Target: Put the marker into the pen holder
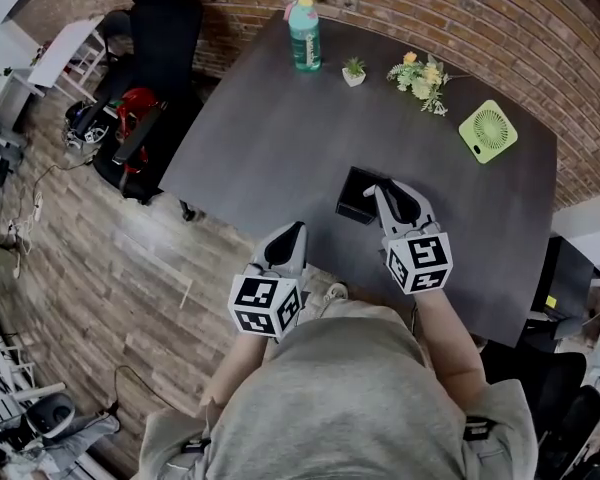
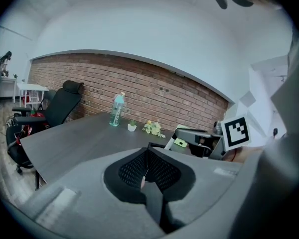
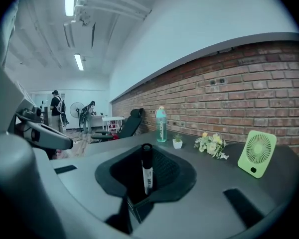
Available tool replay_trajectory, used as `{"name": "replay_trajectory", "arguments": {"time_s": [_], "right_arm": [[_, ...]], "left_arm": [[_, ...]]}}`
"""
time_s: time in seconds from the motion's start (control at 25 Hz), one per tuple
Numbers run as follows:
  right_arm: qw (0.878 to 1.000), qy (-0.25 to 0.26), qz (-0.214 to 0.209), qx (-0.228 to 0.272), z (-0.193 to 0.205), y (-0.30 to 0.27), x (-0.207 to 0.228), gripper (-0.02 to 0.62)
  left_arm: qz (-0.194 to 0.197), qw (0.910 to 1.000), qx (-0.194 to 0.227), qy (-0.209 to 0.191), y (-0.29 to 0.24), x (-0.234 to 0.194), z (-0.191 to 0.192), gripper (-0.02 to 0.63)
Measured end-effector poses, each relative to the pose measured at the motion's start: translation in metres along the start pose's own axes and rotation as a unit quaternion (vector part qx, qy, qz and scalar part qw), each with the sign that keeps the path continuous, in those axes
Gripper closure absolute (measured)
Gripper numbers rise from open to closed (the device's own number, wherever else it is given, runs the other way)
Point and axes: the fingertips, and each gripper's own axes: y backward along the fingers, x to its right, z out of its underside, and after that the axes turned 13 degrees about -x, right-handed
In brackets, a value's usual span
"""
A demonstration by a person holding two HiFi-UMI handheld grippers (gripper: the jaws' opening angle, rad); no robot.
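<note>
Three moves: keep marker (image 3: 147, 171) upright in the clamped right tongs (image 1: 382, 194), centre it over the pen holder (image 1: 354, 202) at mid-frame, lower before letting go; left tongs (image 1: 292, 231) closed, empty.

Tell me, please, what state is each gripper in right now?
Left gripper: closed, nothing between its jaws.
Right gripper: closed on the marker, which stands upright between its jaws.

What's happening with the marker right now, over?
Left gripper shut, empty. Right gripper shut on marker, upright. Pen holder just under it. Nothing blocks the drop.
</note>
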Motion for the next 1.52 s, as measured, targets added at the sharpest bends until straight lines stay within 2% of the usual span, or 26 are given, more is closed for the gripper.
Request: {"name": "replay_trajectory", "arguments": {"time_s": [0.76,1.52], "right_arm": [[0.998,-0.006,0.001,-0.062,0.045,-0.043,0.016,0.529],[0.998,-0.005,0.015,-0.065,0.049,-0.046,0.029,0.526]], "left_arm": [[0.001,0.9999,-0.012,-0.001,-0.029,-0.003,-0.01,0.586],[0.001,0.9999,-0.012,-0.006,-0.03,0.002,-0.01,0.586]]}}
